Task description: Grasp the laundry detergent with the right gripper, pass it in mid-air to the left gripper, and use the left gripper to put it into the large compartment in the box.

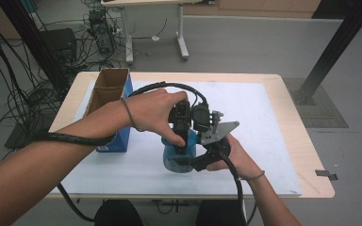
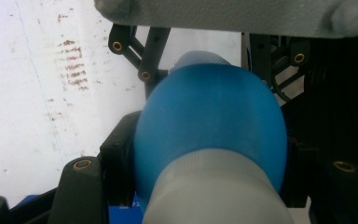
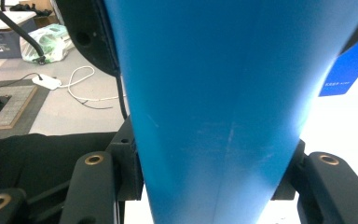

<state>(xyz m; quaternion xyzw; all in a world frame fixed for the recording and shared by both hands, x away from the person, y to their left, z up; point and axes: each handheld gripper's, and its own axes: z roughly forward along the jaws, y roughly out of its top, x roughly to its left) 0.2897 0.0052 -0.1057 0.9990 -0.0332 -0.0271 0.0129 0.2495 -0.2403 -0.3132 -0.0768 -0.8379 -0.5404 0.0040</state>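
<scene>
Bottle (image 1: 179, 157) dead centre of the action, a blue one with a grey-white cap end, standing on the white mat (image 1: 264, 141) near the person's edge of the table (image 1: 306, 155), and both tools have it at once. The left gripper (image 1: 183, 136) comes down on it from above, jaws clamped across the rounded blue shoulder just past the pale cap, as the left gripper view shows it (image 2: 209, 126) with a black pad pressed on either flank. The right gripper (image 1: 207, 157) comes in from the side, low down, and it too is clenched on the bottle, its own view showing the blue wall (image 3: 223, 107) wedged between its two jaws. So the relation that matters: the bottle's long axis looks roughly upright, the left tool sits on the upper end along that axis, the right tool grips across the body, and neither hand is really nearer, both are on it. My read is a twist or pull of one end against the other comes next, so the two grips need to stay apart along the axis. Behind the left forearm stands an open blue cardboard box (image 1: 111, 101); small white lettering on its blue side in the right gripper view is too fine to read, and the bottle itself shows no label.
</scene>
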